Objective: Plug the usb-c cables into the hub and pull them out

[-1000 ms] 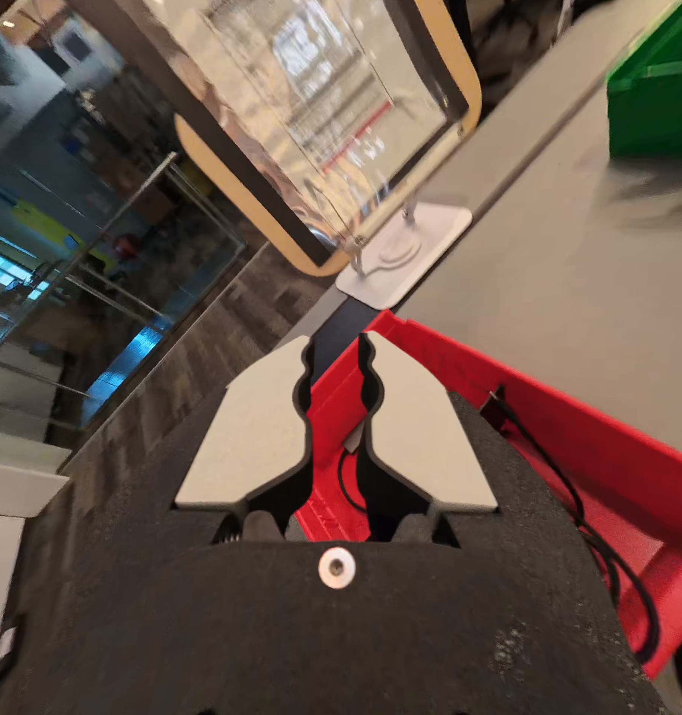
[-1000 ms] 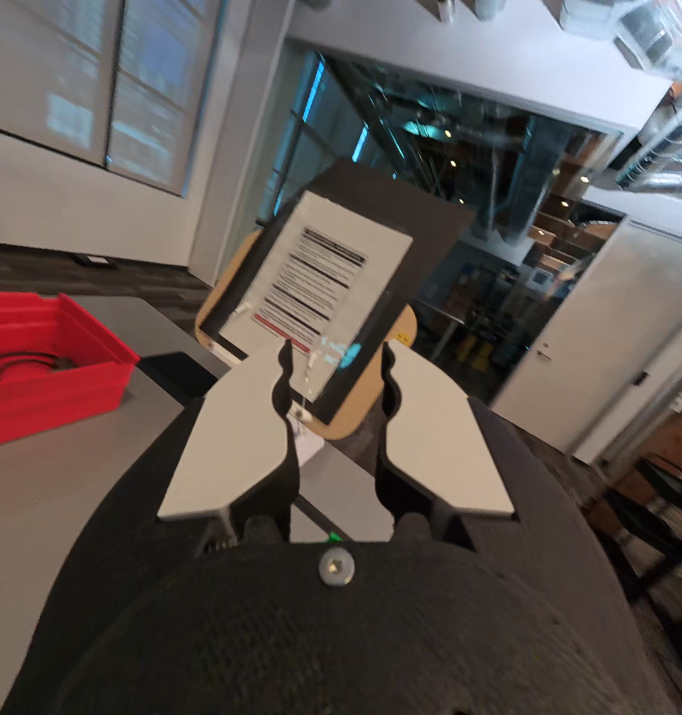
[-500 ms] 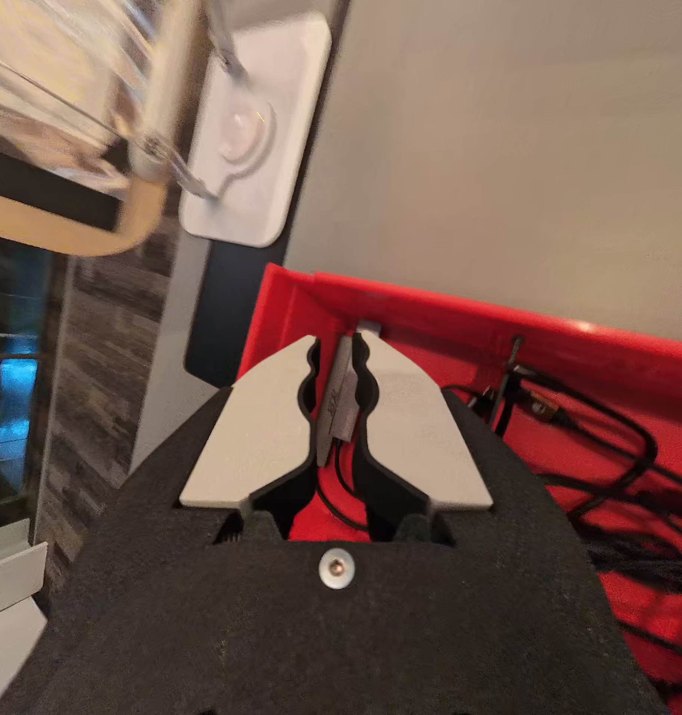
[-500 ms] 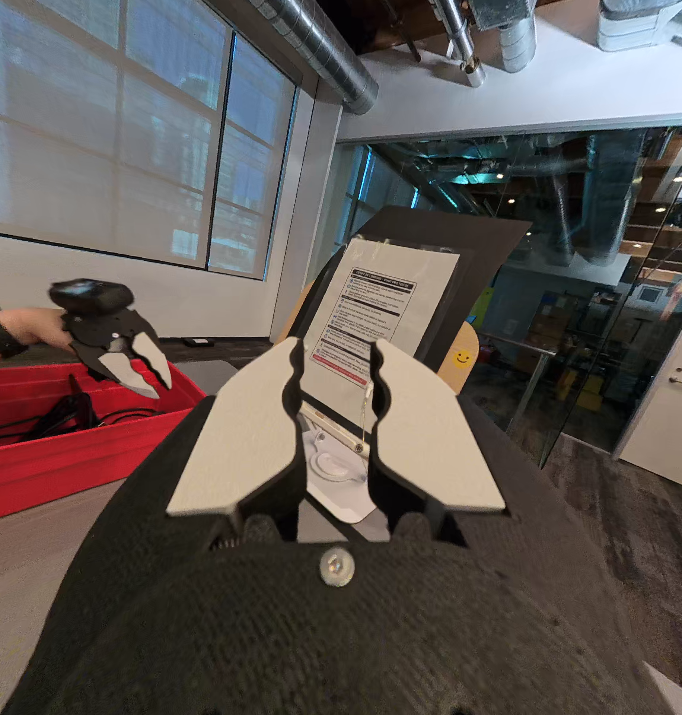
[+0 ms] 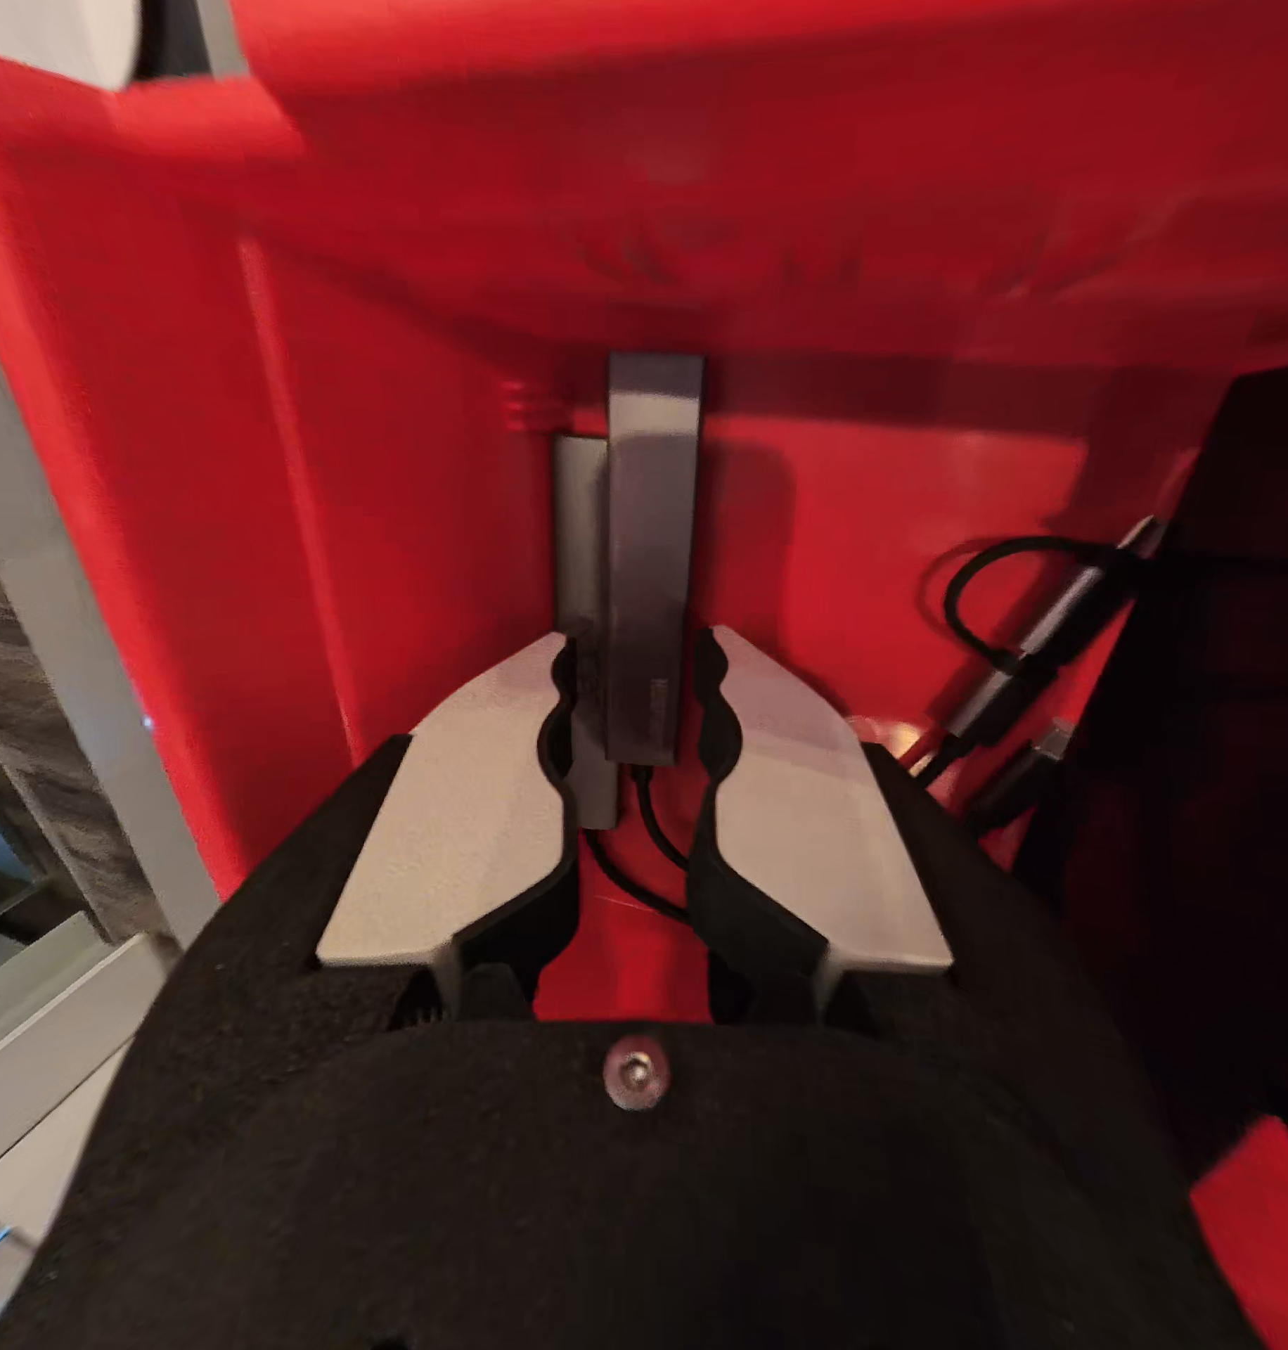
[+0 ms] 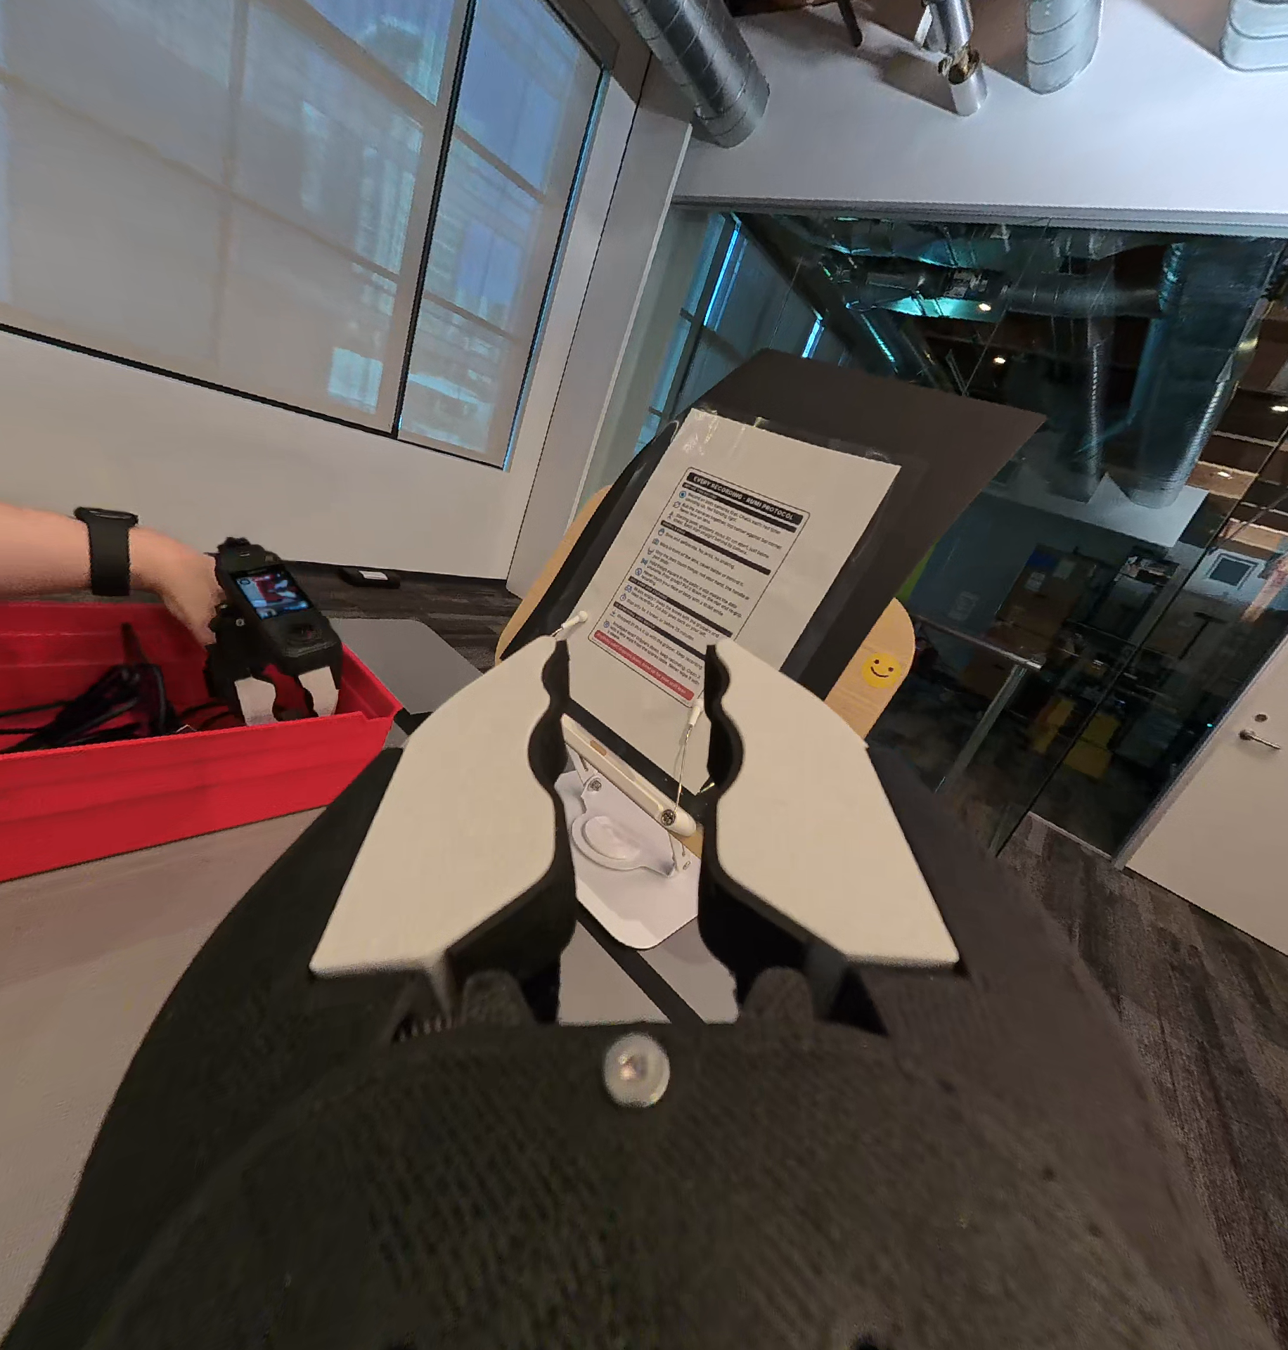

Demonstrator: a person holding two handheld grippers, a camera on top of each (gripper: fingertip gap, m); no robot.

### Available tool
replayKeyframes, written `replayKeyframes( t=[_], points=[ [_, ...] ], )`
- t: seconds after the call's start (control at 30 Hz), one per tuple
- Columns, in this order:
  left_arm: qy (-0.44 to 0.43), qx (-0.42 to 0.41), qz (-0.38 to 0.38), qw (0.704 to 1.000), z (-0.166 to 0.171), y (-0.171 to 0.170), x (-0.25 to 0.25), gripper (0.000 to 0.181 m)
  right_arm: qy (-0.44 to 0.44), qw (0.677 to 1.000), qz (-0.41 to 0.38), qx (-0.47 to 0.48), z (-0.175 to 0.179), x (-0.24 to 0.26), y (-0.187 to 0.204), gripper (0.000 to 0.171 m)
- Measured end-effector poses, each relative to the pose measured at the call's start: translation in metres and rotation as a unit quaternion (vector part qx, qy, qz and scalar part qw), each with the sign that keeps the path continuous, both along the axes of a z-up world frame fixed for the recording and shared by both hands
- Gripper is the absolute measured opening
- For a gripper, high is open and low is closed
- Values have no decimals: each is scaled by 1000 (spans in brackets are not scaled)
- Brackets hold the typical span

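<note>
left gripper reaches the hub inside the red bin

the counter carried the red bin along its left side and a black sign stand with a printed sheet at its far edge; a second earlier the left wrist view had looked across that counter from above the bin's rim, and half a second earlier it had tipped down over the bin; at this moment red walls filled it, so the left gripper had dropped deep inside the bin; the right wrist view agreed, showing that gripper low among the cables with a hand behind it; the right gripper had hardly shifted, hanging above the counter with its fingers spread and nothing between them.

on the bin floor the grey hub lay lengthwise, stacked on a second grey slab; the left fingers stood parted on either side of the hub's near end, wider than half a second before, not yet clamped; whether they touched it was unclear; thin black leads ran from the hub's near end between them; to the right lay the usb-c cables, their metal plugs free and well apart from the hub.

my reading: the approach was over and the pinch on the hub came next; no plugging had begun.
</note>
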State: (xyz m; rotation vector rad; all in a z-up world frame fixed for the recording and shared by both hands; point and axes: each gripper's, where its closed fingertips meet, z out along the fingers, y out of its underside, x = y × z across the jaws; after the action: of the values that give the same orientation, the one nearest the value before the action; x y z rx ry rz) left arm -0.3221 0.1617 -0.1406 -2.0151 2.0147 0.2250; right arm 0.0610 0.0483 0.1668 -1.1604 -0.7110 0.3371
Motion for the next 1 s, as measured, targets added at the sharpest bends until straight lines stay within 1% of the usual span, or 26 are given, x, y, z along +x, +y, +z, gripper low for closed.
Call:
replayKeyframes(
  t=[0.07,0.1,0.13,0.23,0.3,0.4,0.6,0.77,0.87,0.93,1.0],
  points=[
    [28,15,-9,999,-6,3,-7,32,-2,1000,7,2,0,-2,-1,36],
    [43,23,-17,999,-10,5,-11,27,-3,1000,9,2,1,-3,-2,36],
    [43,38,-29,998,-10,7,-10,23,-5,1000,8,4,1,-4,-2,36],
    [53,65,-40,996,-8,10,-13,22,-11,1000,9,7,1,-5,-3,36],
    [66,95,-33,993,-1,15,-21,22,-14,1000,9,7,0,-6,-3,36],
    [64,142,-6,988,19,21,-35,22,-13,1000,8,6,-1,-4,-1,36],
    [49,261,9,964,82,27,-47,22,-6,1000,15,15,4,-6,-4,36],
    [40,354,25,934,159,19,-38,22,-23,1000,10,12,0,-12,-1,36],
    [14,406,2,914,209,1,-6,22,-38,999,0,16,-1,-13,0,36],
    [-24,419,-38,907,232,-19,30,22,-37,999,0,21,2,-13,-3,36],
    [-65,416,-73,904,246,-39,67,22,-34,999,0,24,6,-10,-7,36]
  ],
)
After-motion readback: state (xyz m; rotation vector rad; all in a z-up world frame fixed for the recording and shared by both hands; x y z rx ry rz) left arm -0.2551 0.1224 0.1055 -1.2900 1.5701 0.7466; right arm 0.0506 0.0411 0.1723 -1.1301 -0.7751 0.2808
